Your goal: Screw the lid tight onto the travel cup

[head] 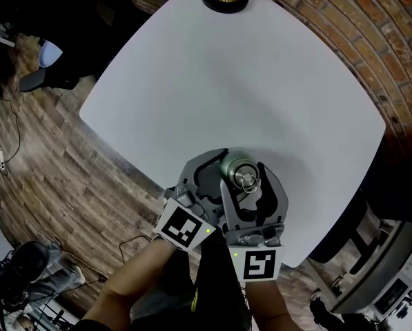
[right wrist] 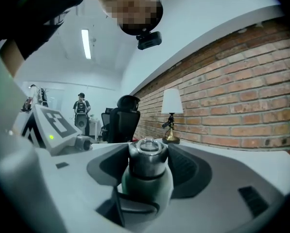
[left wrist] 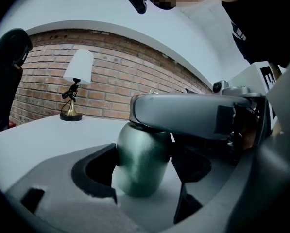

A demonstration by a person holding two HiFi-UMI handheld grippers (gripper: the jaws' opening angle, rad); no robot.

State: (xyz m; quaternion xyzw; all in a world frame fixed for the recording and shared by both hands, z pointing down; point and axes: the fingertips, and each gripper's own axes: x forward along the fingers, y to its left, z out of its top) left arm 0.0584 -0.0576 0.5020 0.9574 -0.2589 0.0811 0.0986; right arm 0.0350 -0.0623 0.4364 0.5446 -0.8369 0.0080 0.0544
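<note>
The right claw [right wrist: 145,165] pinches the steel lid [right wrist: 147,154] from both sides. The left claw [left wrist: 144,165] clamps the green travel cup [left wrist: 141,173], which stands on the white bench [head: 261,81]. The lid sits on the cup's mouth; its tightness can't be seen, so tightening turns likely remain.

Green cup [head: 228,165], silver lid [head: 246,178], white table [head: 219,81], red-brick wall [head: 361,19]

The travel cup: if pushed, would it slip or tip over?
The travel cup looks like rigid metal, so probably stiff. Its matte green finish should resist slipping; its rounded, narrowing base might let it tip.
</note>
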